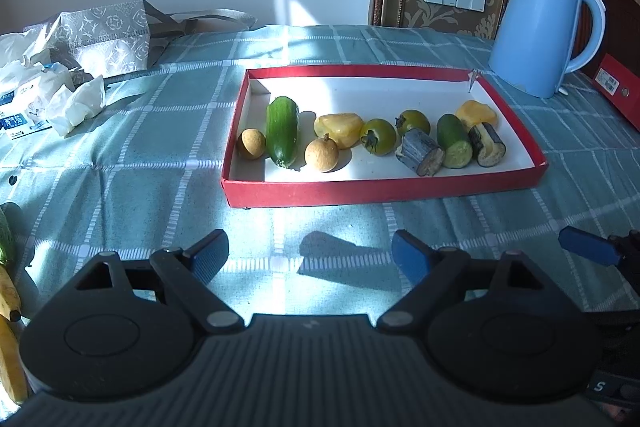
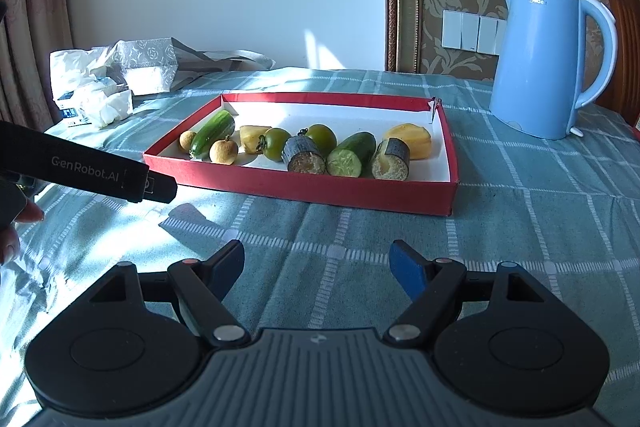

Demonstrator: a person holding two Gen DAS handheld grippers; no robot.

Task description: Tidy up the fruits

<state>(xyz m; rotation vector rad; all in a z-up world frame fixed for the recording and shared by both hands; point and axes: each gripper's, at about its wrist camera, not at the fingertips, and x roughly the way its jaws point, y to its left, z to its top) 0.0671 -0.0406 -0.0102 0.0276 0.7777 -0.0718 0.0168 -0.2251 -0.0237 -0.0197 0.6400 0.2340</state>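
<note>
The fruits are gathered in a row inside the red tray (image 1: 384, 183), which rests on the checked cloth of the surface (image 1: 160, 131). At the left end of the row the whole cucumber (image 1: 282, 131) lies with its long axis pointing from the near wall toward the far wall, and a longan (image 1: 251, 143) is just beside it. At the right end a cut cucumber piece (image 2: 351, 154) and two dark cut pieces are seen with their cut faces turned to the cameras.

The tray lies ahead of both pairs of jaws and apart from them. The left gripper (image 1: 310, 259) is held before the tray's near left part, so it is judged nearer to the whole cucumber. The right gripper (image 2: 318, 265) faces the right end and is nearer to the cut pieces. Both pairs of jaws are spread and nothing is between them.

A blue kettle (image 2: 548, 63) stands beyond the tray's right end.
</note>
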